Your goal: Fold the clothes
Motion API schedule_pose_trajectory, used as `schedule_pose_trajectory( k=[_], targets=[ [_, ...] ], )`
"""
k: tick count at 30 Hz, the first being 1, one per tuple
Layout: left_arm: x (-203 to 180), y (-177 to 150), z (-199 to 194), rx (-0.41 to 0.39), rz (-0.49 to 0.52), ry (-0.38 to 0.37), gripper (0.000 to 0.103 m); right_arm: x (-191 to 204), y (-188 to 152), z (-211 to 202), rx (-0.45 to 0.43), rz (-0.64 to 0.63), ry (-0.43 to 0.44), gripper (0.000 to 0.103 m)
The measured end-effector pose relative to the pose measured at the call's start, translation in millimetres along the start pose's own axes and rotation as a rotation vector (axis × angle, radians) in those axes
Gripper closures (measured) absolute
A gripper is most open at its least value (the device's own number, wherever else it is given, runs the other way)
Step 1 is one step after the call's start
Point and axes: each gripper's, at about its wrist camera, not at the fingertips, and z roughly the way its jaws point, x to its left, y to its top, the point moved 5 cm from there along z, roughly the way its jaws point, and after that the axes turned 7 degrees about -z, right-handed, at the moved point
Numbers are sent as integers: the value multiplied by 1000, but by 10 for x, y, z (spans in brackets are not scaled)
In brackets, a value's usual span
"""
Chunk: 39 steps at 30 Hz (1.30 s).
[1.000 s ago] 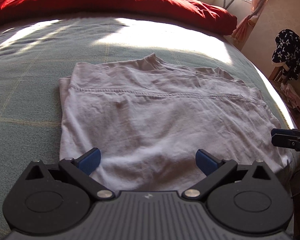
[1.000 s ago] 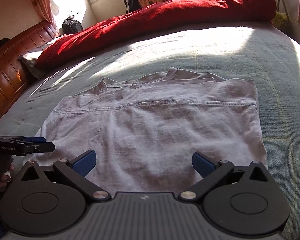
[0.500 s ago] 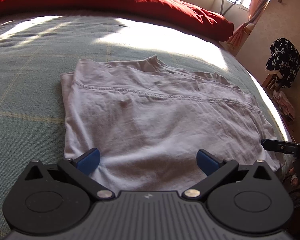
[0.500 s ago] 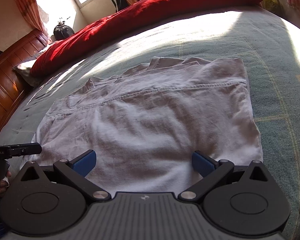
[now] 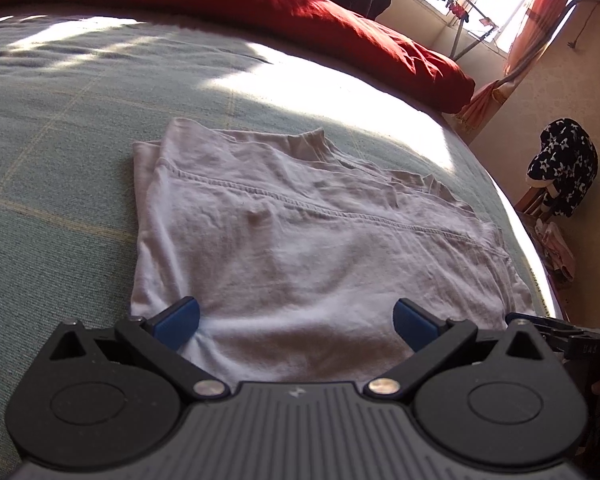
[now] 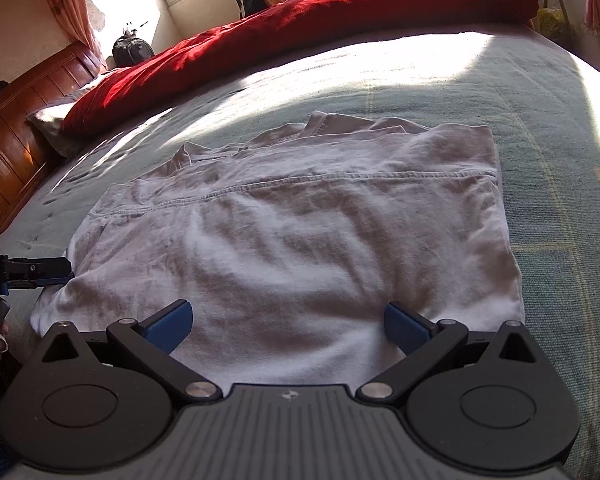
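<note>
a pale, wrinkled white cotton t-shirt point(image 5: 300, 248) is seen laid flat and folded on a green woven bedspread with thin yellow check lines point(image 5: 52, 168), a stitched hem line running across its upper half and the collar bunched at the far edge. a rumpled red duvet point(image 5: 236, 4) is heaped along the far side of the bed, and a brown wooden headboard point(image 6: 16, 136) is seen at the left of the right wrist view.

the left gripper point(image 5: 296, 322) is held low over the near edge of the shirt with its blue-padded jaws spread wide and nothing between them. the right gripper point(image 6: 286, 326) is likewise held over the near edge, its jaws wide apart and empty. in the right wrist view, the left gripper's fingers point(image 6: 40, 270) are seen from the side at the shirt's left corner; whether cloth is touched there cannot be told.

compared with a second ago, both cameras are brought closer to the shirt, which fills more of each view. in the left wrist view the right gripper, earlier seen clear at the right edge, is now mostly hidden behind the left gripper's body. the shirt itself is left unmoved, its folds lying as before.
</note>
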Motion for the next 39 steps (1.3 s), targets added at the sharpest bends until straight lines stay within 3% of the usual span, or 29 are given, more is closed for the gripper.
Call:
schedule_pose_trajectory(
  k=[5, 9, 15, 21, 24, 31, 36, 39],
  targets=[
    [-224, -66, -106, -33, 57, -83, 1, 89, 180, -144, -67, 3, 0, 0],
    [-142, -167, 53, 8, 28, -83, 1, 100, 250, -95, -74, 7, 8, 0],
    [-93, -188, 49, -2, 15, -113, 1, -140, 155, 18, -25, 103, 29, 0],
    [-102, -199, 59, 5, 32, -113, 1, -300, 567, -29, -81, 78, -33, 0],
    [-86, -197, 53, 5, 23, -120, 1, -445, 821, 103, -113, 98, -26, 0],
    [-61, -165, 49, 22, 10, -142, 1, -842, 998, 639, -61, 117, -64, 0],
    [-71, -86, -14, -3, -34, -151, 1, -804, 1038, 353, -105, 150, -63, 0],
    [-163, 3, -95, -51, -4, -152, 1, -674, 948, 135, -123, 149, -24, 0]
  ],
)
